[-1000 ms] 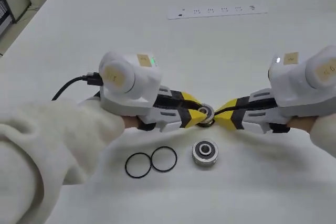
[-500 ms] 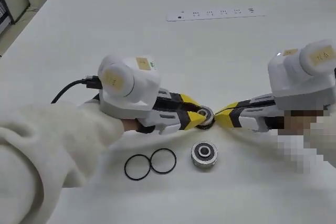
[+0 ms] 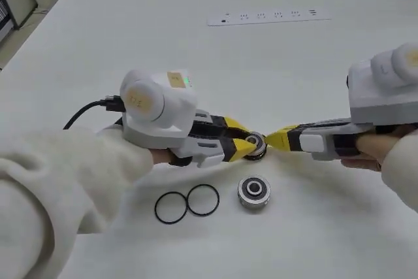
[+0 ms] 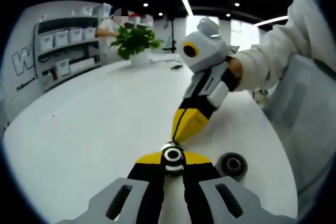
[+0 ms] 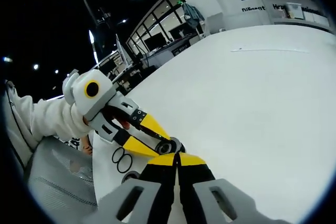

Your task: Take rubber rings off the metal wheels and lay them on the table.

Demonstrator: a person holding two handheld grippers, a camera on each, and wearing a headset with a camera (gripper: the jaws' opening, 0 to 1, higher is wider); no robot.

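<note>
Over the white table (image 3: 294,63), the risk I see is in the pull. If the right gripper (image 3: 273,140) tugs without a real bite on the rubber, it could slip off or drag the wheel loose. The left gripper (image 3: 243,147) is clamped on the small metal wheel (image 3: 255,142), just above the table. The right one's jaws look pressed together at the wheel's rim, but whether they pinch rubber I cannot tell. A second wheel (image 3: 253,189) and two loose rings (image 3: 188,203) lie nearby.
</note>
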